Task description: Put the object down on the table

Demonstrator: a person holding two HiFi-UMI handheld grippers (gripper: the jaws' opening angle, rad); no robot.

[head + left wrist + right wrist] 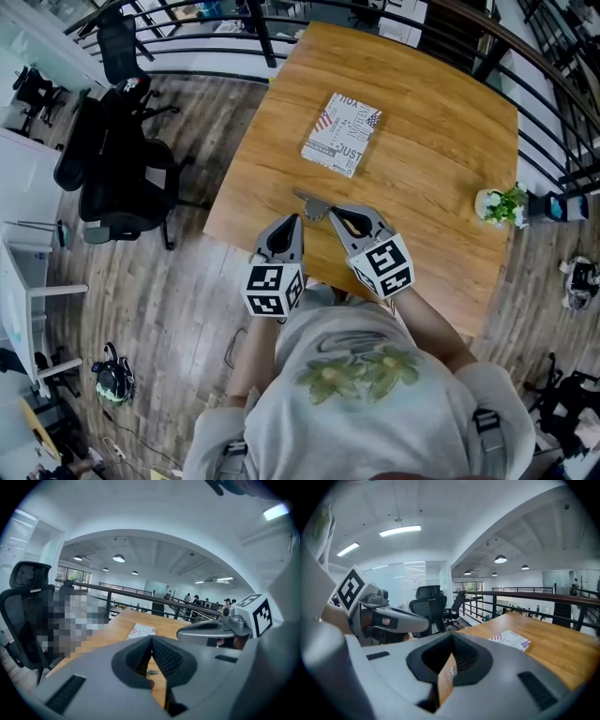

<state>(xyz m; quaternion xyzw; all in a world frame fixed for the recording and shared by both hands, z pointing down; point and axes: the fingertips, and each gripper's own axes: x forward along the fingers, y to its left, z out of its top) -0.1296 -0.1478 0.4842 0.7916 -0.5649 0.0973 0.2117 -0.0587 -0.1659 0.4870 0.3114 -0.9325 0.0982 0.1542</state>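
The small grey object [312, 203] lies flat on the surface [422, 169], just ahead of your right gripper's [330, 212] jaws. Its long axis carries on their line, slimmer end pointing away. Those jaws are closed together on nothing. Your left gripper's [295, 218] jaws, just beside, are likewise closed and empty.

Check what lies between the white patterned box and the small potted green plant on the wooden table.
Only bare tabletop between box and plant, in head view.
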